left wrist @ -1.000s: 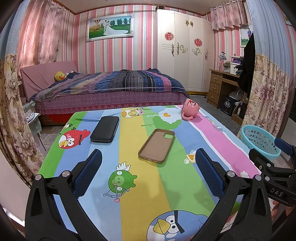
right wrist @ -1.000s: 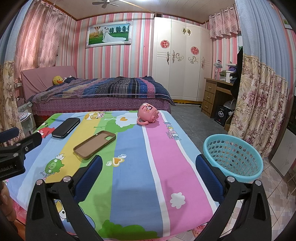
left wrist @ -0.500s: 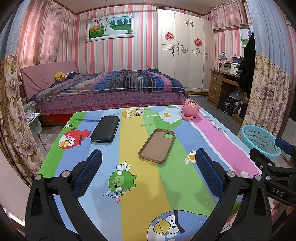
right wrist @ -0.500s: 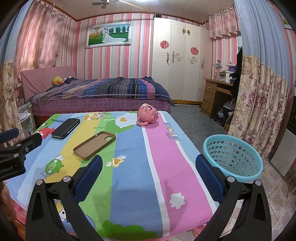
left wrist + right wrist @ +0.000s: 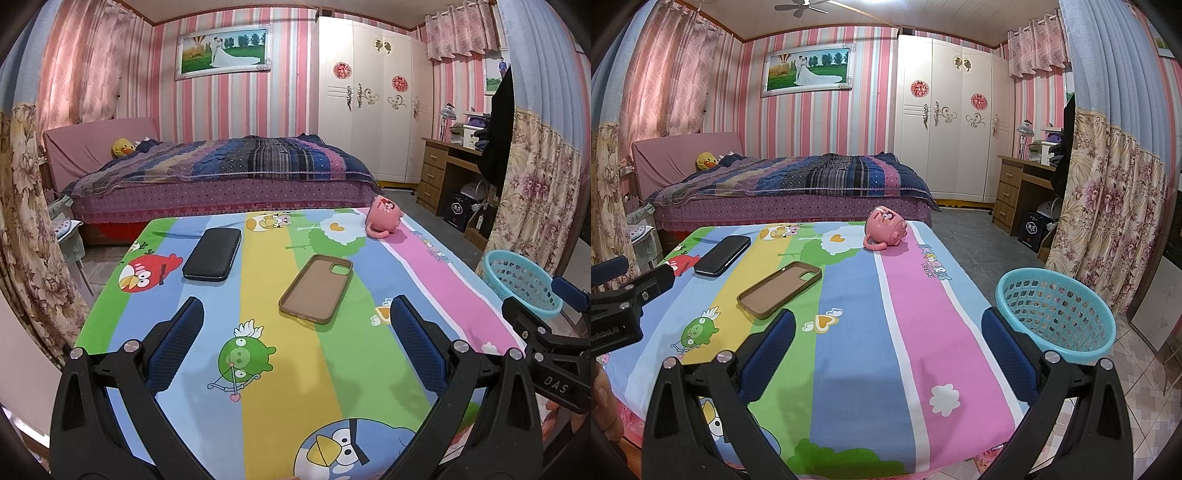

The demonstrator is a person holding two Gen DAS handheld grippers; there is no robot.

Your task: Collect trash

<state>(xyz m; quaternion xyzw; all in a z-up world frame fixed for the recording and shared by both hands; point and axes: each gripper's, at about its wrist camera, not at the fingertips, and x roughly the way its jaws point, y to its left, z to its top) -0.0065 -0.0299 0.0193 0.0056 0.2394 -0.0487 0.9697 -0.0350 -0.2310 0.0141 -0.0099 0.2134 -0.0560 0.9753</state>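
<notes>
On the cartoon-print table [image 5: 258, 387] lie a brown phone case [image 5: 317, 288] in the middle, a black case [image 5: 212, 253] at the far left and a pink mug [image 5: 384, 218] tipped on its side at the far right. My left gripper [image 5: 295, 332] is open and empty above the near table, just short of the brown case. My right gripper [image 5: 886, 339] is open and empty over the near right part. In the right wrist view the brown case [image 5: 779, 288], black case [image 5: 722, 255], mug [image 5: 886, 228] and a turquoise basket [image 5: 1056, 314] beside the table show.
The basket [image 5: 521, 282] stands on the floor off the table's right edge. A bed [image 5: 221, 173] is behind the table, a wardrobe [image 5: 373, 110] and a desk [image 5: 447, 173] at the far right. Flowered curtains [image 5: 1108, 206] hang on both sides.
Both views have shifted very slightly. Nothing on the table has moved and both grippers stay open.
</notes>
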